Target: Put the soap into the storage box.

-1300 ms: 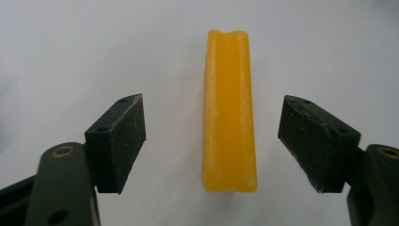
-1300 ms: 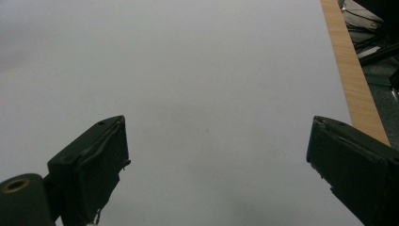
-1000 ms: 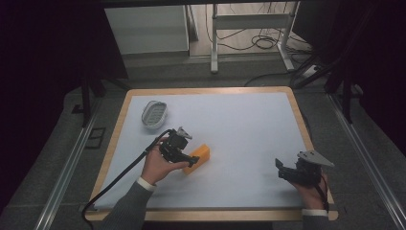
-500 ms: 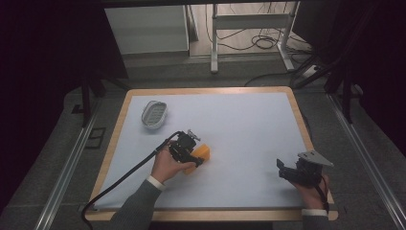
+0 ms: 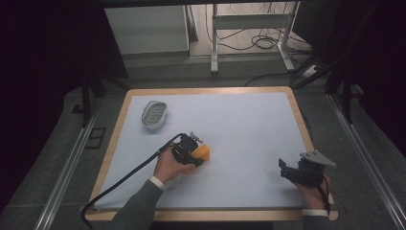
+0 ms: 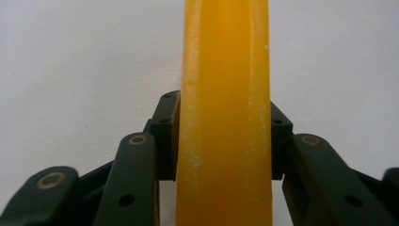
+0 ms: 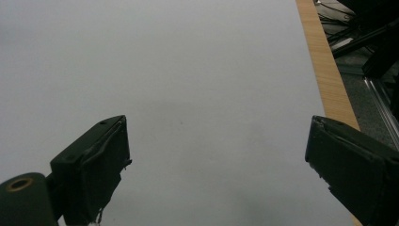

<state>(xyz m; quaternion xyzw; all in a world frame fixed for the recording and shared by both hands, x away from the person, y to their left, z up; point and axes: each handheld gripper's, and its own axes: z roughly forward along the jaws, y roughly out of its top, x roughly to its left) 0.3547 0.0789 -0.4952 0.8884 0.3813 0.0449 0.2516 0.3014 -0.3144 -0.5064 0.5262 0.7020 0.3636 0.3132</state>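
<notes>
My left claw (image 5: 194,155) has just closed on the orange block (image 6: 225,113), which lies on the bench (image 5: 249,129) below-right of the soap dish (image 5: 153,114). It looks waxy, stiff, perhaps slippery; my right claw (image 7: 216,169) gapes empty.

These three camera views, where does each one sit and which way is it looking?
High view: above the person's side, looking forward and down on the table; forearms, both hands show.
Left gripper view: rides the left hand-held gripper, looking along its jaws, which have just closed onto the orange block.
Right gripper view: rides the right hand-held gripper, open jaws over bare tabletop.
Shared: high and left gripper views both show the orange block.
</notes>
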